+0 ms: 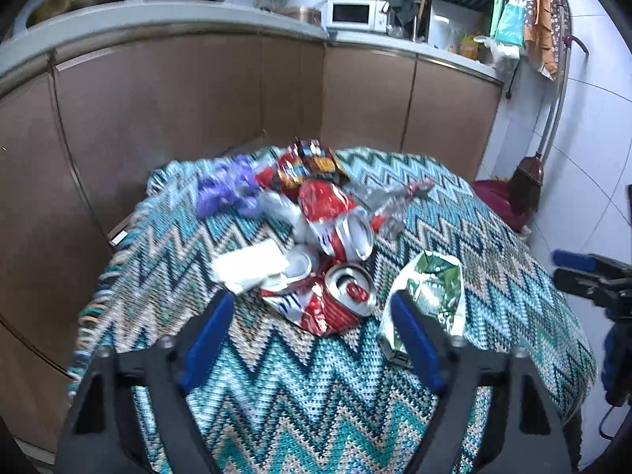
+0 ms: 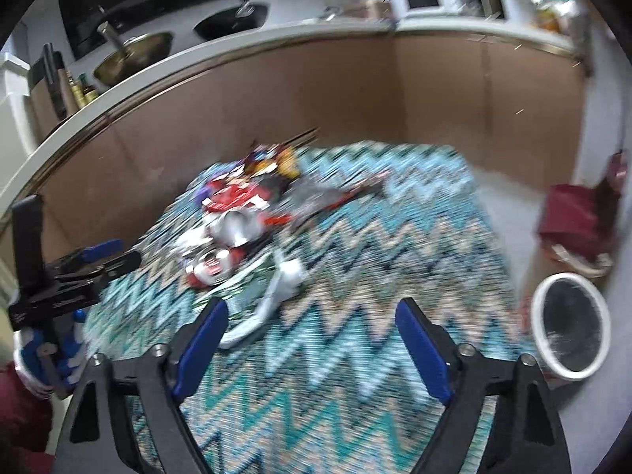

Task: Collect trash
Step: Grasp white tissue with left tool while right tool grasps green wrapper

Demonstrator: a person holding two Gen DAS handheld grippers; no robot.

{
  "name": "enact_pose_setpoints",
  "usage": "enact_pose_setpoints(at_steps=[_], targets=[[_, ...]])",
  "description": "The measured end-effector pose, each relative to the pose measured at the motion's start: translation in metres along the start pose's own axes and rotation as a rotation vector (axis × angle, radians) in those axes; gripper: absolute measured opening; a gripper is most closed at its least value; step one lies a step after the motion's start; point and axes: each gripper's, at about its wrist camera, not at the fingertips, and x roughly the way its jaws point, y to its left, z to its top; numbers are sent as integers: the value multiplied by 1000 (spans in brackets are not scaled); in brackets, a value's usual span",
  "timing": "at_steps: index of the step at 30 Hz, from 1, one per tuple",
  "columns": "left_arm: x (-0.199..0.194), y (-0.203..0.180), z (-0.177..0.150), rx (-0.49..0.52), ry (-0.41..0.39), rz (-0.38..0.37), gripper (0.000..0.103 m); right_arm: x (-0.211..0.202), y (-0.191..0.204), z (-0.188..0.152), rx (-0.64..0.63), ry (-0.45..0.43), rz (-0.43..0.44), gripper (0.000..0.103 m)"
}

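A heap of trash lies on a table with a zigzag cloth (image 1: 308, 387). It holds two crushed red cans (image 1: 347, 296) (image 1: 335, 217), a white tissue (image 1: 252, 264), a green-and-white wrapper (image 1: 430, 288), a purple plastic bag (image 1: 225, 189), a snack packet (image 1: 312, 166) and clear plastic (image 1: 391, 201). My left gripper (image 1: 312, 312) is open just before the nearer can, holding nothing. My right gripper (image 2: 312, 316) is open and empty over the cloth (image 2: 335, 355); its view is blurred, with the cans (image 2: 213, 266) and the wrapper (image 2: 272, 288) ahead to the left.
A white-rimmed bin (image 2: 568, 328) stands on the floor right of the table. A dark red bag (image 2: 572, 217) and a broom (image 1: 529, 173) are beyond it. Brown kitchen cabinets (image 1: 197, 118) with a counter close the back. The other gripper (image 2: 59, 276) shows at left.
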Motion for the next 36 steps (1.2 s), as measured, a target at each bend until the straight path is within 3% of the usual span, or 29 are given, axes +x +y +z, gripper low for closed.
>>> enact_pose_setpoints(at_steps=[3,9,15,22,27,29,31,33,36], targets=[[14,-3,1,9,25,-31,70,27,-4,0,19,71,74,69],[32,20,13,-9,34,11,70,66,-14,-3,72,154,160,68],[54,52,24,7,62,92,70,91,-16,1,87,196,194,68],[86,83,24,-141,156,29,70,113,-15,5,110,241,218,63],[111,79,29,-146,184,42,70,122,-13,8,114,259,217,58],[119,78,30,-152,198,40,65,126,-13,10,114,263,217,53],[125,78,29,-162,216,27,48,128,-15,10,120,270,220,43],[126,79,29,-170,210,22,43,130,-18,8,132,274,229,28],[124,80,29,-191,201,2,25,131,-21,8,143,268,245,26]])
